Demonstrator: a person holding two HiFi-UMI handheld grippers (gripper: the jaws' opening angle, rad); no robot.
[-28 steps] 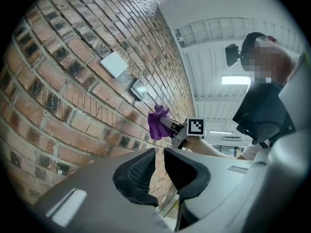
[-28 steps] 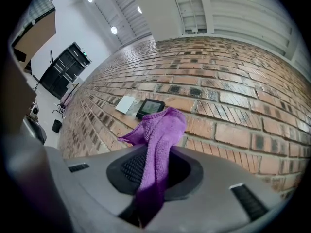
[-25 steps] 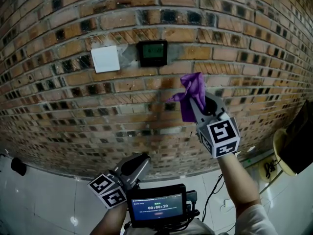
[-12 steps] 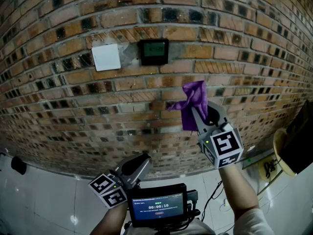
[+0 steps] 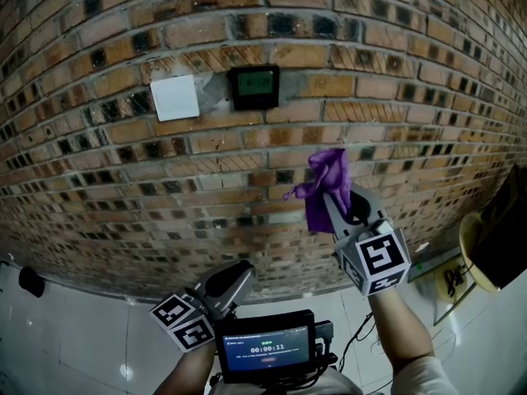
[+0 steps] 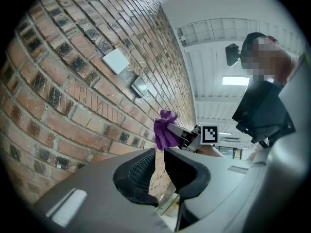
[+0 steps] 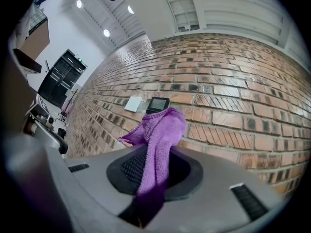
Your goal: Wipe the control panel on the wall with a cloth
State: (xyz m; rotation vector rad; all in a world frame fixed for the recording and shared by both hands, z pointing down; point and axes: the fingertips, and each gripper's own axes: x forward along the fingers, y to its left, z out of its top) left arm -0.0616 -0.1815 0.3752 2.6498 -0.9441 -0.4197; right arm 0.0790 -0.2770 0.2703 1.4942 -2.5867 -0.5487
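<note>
The dark control panel (image 5: 253,86) with a greenish screen is set in the brick wall, next to a white square plate (image 5: 175,98). My right gripper (image 5: 336,200) is shut on a purple cloth (image 5: 323,186), whose bunched end sticks up past the jaw tips. It hangs below and to the right of the panel, apart from it. In the right gripper view the cloth (image 7: 158,135) partly covers the panel (image 7: 158,104). My left gripper (image 5: 240,271) is held low, jaws close together with nothing between them. The left gripper view shows the panel (image 6: 140,86) and the cloth (image 6: 165,128).
A small device with a lit screen (image 5: 265,350) sits at the bottom centre, near my body. At the right edge are a pale round object (image 5: 473,253), a dark object (image 5: 504,229) and cables (image 5: 449,282). White floor tiles (image 5: 74,336) run along the wall's foot.
My right gripper has moved down with the cloth, away from the panel. The left gripper has stayed where it was.
</note>
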